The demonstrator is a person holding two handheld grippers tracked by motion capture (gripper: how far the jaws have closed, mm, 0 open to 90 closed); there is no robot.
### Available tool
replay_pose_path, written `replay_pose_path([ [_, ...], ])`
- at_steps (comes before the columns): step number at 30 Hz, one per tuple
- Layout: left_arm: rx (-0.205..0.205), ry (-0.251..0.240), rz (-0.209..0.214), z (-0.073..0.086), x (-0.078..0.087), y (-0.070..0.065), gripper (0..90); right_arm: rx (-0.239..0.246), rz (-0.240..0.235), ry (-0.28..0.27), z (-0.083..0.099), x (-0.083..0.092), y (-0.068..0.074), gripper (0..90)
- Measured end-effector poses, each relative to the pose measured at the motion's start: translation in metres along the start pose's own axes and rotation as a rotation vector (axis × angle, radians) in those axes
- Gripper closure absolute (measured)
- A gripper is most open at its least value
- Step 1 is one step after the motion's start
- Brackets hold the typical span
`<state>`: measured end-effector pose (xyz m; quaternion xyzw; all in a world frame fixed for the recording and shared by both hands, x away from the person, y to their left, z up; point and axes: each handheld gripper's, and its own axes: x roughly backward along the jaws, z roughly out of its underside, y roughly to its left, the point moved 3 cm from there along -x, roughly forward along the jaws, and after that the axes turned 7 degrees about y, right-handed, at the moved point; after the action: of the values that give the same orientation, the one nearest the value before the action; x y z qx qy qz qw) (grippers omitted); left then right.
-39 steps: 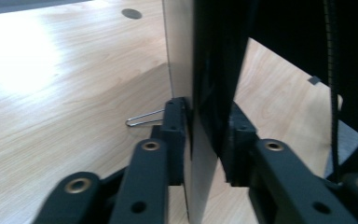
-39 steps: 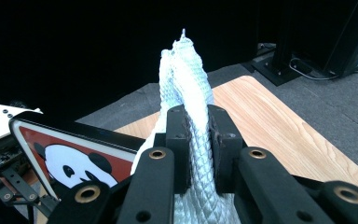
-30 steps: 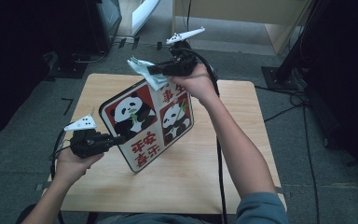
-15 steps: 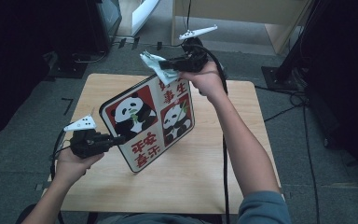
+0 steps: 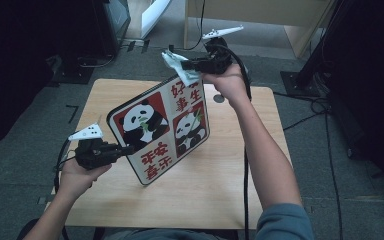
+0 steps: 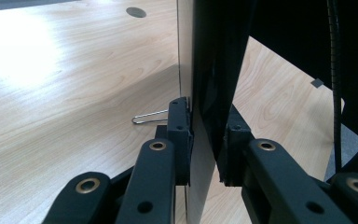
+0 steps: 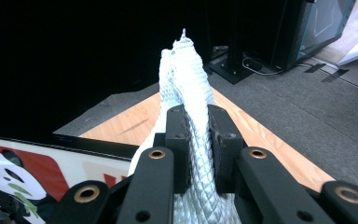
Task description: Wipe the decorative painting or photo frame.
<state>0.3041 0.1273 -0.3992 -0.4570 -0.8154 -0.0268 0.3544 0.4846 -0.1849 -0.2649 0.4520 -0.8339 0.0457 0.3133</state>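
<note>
A square board (image 5: 162, 131) printed with pandas and red characters is held tilted above the wooden table (image 5: 105, 95). My left gripper (image 5: 129, 149) is shut on the board's left edge; in the left gripper view its pads (image 6: 179, 135) clamp the thin board (image 6: 209, 70) edge-on. My right gripper (image 5: 187, 64) is shut on a pale crumpled cloth (image 5: 179, 67) at the board's top corner. The right gripper view has the white textured cloth (image 7: 186, 79) pinched between the jaws, with the panda board (image 7: 37, 175) below at the left.
A paper clip (image 6: 149, 117) lies on the table behind the board. A round hole (image 5: 219, 98) sits in the tabletop near the right forearm. Black cables (image 5: 245, 165) trail from the grippers. Dark equipment and a wooden cabinet (image 5: 260, 15) stand beyond the table.
My right gripper has carried the cloth up along the board toward its top corner and farther from me. The left gripper and the board have stayed in place.
</note>
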Motion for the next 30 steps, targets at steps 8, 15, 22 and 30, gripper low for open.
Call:
replay_pose_path([
  [8,0.002,0.0,-0.001,0.0,0.0,0.0,78.7,-0.01,0.015,-0.009,0.002,0.007,-0.011,80.6],
  [15,0.005,-0.002,-0.001,0.0,0.0,0.0,78.8,-0.043,0.038,-0.016,0.006,0.013,-0.021,80.3],
  [22,0.009,-0.004,-0.004,0.0,0.0,0.001,78.8,-0.041,0.055,-0.015,0.008,0.015,-0.021,80.4],
  [30,0.007,-0.003,-0.001,0.0,0.0,0.001,78.8,-0.049,0.072,-0.02,0.01,0.018,-0.025,80.2],
])
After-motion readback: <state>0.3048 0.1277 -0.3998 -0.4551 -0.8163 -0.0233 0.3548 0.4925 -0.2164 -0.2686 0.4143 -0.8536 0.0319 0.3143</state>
